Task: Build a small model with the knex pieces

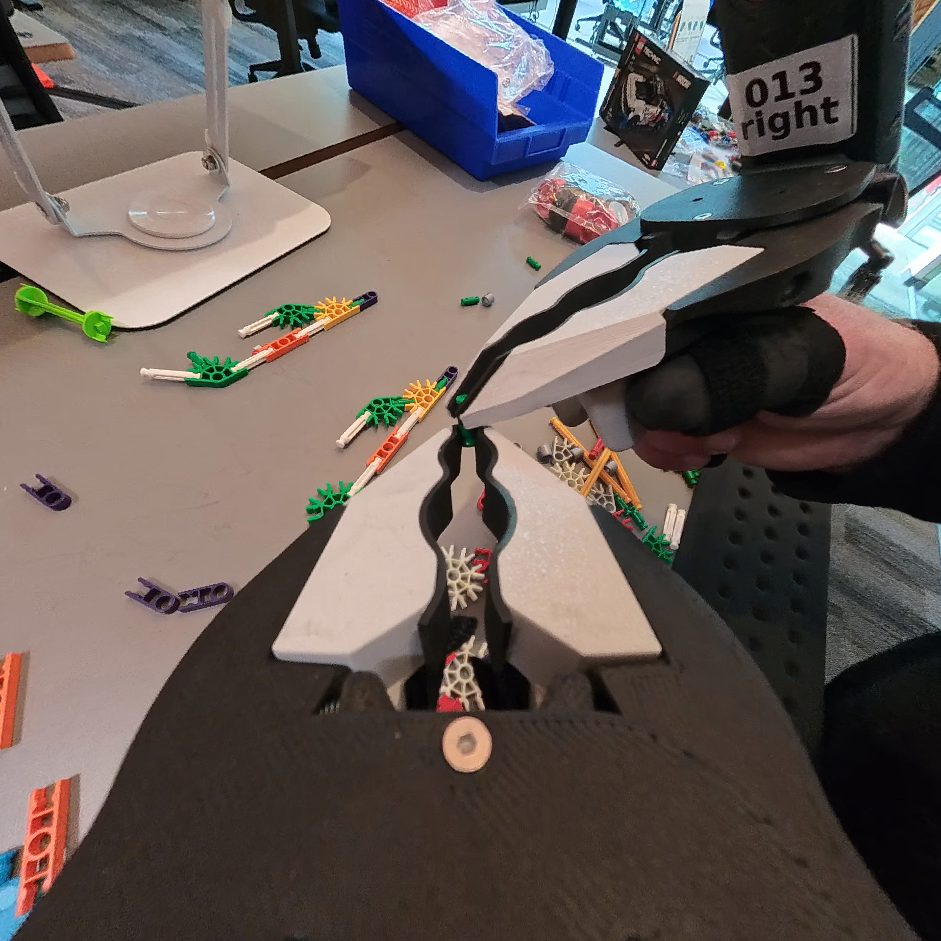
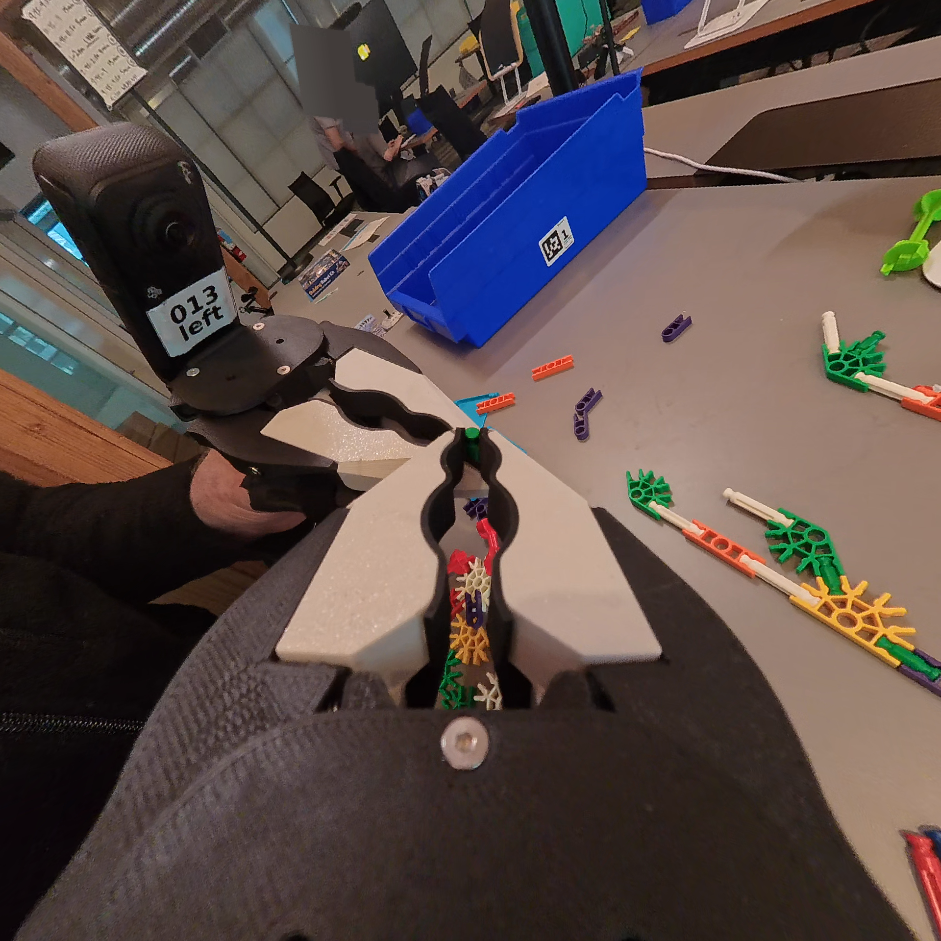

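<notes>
Left gripper point(image 1: 466, 439) pinches one end of a short green rod point(image 1: 465, 434); right gripper point(image 2: 471, 442) is clamped on the other end, tips meeting above the grey table point(image 1: 203, 483). Beyond the rod lie assembled green-yellow-orange chains point(image 1: 392, 427). Farther back stands a blue bin point(image 1: 458, 97); loose purple connectors point(image 1: 178, 596) lie well apart, left of the rod.

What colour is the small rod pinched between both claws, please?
Green: small plastic rod, clearest in the right wrist view.
</notes>
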`<state>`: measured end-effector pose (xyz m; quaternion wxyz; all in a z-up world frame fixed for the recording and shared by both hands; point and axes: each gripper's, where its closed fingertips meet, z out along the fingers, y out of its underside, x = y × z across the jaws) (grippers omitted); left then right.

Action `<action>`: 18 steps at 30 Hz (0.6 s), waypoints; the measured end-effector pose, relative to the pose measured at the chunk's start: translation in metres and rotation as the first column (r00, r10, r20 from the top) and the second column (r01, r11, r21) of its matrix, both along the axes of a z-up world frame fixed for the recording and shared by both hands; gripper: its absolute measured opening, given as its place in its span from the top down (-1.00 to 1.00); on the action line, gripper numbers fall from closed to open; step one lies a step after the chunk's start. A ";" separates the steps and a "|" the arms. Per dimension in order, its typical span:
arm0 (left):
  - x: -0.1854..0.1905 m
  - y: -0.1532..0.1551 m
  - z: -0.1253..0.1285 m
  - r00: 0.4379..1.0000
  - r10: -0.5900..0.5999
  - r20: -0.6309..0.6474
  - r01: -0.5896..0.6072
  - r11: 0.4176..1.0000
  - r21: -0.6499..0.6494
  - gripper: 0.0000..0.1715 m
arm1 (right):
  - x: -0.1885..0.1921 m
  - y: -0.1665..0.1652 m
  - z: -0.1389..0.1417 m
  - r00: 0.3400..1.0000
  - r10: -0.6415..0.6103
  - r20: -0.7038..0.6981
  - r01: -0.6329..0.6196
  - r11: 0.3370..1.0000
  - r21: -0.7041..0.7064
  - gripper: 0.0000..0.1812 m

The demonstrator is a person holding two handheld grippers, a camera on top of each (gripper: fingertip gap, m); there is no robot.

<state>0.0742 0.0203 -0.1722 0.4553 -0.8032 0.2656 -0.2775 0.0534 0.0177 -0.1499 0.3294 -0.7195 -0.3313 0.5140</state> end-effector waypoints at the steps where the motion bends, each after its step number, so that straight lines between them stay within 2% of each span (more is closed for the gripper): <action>1: 0.000 0.001 -0.001 1.000 -0.001 0.006 0.001 1.000 -0.002 0.97 | 0.000 0.001 -0.001 1.000 0.005 0.003 -0.005 1.000 -0.010 0.97; 4: -0.004 0.007 -0.007 1.000 0.009 0.002 -0.009 1.000 -0.013 0.96 | -0.002 0.009 -0.003 1.000 0.004 0.015 -0.004 1.000 -0.031 0.97; 6: -0.015 0.013 -0.025 0.995 0.020 -0.096 -0.023 0.999 -0.028 0.79 | -0.003 0.022 -0.007 1.000 -0.011 0.016 0.012 0.998 -0.055 0.97; 10: -0.041 0.026 -0.054 0.966 0.060 -0.252 -0.069 0.997 -0.028 0.75 | -0.004 0.052 -0.032 0.996 -0.021 0.084 0.033 0.990 -0.140 0.97; 14: -0.048 0.042 -0.068 0.965 0.074 -0.251 -0.090 0.994 -0.054 0.76 | -0.013 0.071 -0.059 0.985 0.002 0.171 0.034 0.977 -0.209 0.97; 18: -0.048 0.048 -0.092 0.958 0.040 -0.282 -0.079 0.988 -0.129 0.72 | -0.024 0.072 -0.087 0.968 0.062 0.243 0.011 0.957 -0.290 0.97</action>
